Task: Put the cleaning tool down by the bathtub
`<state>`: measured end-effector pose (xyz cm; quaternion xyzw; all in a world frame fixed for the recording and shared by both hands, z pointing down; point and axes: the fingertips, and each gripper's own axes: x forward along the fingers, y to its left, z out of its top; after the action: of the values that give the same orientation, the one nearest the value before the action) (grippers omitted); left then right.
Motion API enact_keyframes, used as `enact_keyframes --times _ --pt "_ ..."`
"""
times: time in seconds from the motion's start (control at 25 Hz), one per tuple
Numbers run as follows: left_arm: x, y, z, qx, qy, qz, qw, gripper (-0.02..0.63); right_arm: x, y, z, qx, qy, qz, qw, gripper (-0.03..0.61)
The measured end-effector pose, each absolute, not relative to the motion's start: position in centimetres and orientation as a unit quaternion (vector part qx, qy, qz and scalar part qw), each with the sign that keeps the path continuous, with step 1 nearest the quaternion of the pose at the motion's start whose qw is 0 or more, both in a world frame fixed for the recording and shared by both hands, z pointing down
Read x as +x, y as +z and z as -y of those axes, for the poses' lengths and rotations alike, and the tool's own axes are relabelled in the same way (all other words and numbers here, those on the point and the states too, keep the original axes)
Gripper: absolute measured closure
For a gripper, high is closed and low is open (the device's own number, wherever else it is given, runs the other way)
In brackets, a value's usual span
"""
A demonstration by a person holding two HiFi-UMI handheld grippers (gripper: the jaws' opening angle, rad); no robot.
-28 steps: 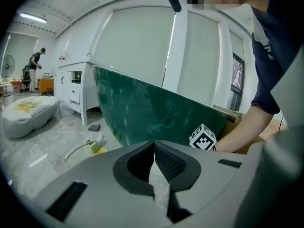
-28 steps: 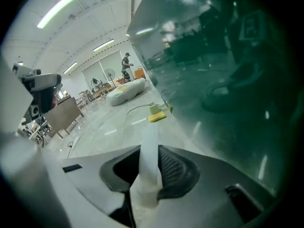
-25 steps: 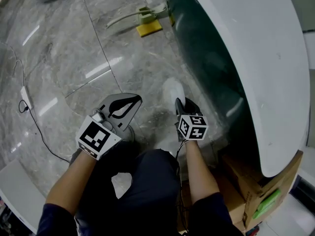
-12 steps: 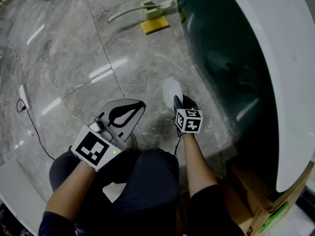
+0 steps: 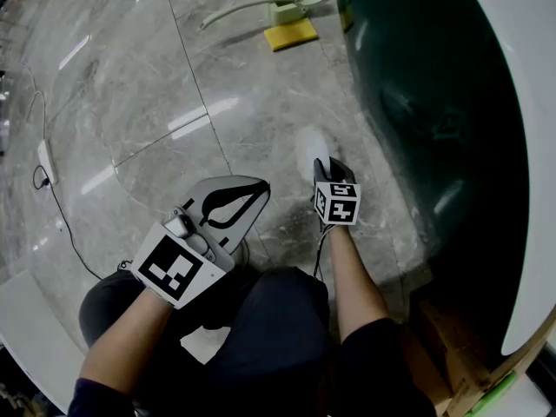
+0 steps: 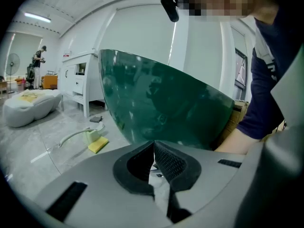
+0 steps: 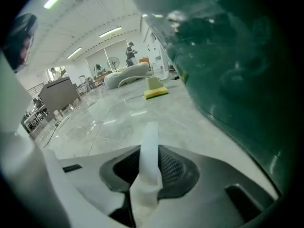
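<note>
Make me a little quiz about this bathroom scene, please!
1. True or false: the left gripper is holding the rectangular yellow sponge.
2. Pick one: what sits between the jaws of the right gripper? A) the white flat cleaning tool B) a black cable C) nothing
3. Fill in the gap: the yellow sponge lies on the grey marble ____, close to the dark green bathtub.

Key: 1 false, its jaws are together with nothing in them. 2 A. 3 floor.
</note>
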<state>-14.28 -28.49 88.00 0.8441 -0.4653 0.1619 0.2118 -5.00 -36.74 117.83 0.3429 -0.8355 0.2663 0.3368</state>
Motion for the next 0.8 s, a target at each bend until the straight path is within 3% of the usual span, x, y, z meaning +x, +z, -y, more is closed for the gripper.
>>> enact_keyframes --times 0.8 --pt "-12.9 88.4 30.0 0.850 0.175 0.453 0.205 0.581 -5.1 119.6 35.6 0.321 0.190 0.843 0.386 0.476"
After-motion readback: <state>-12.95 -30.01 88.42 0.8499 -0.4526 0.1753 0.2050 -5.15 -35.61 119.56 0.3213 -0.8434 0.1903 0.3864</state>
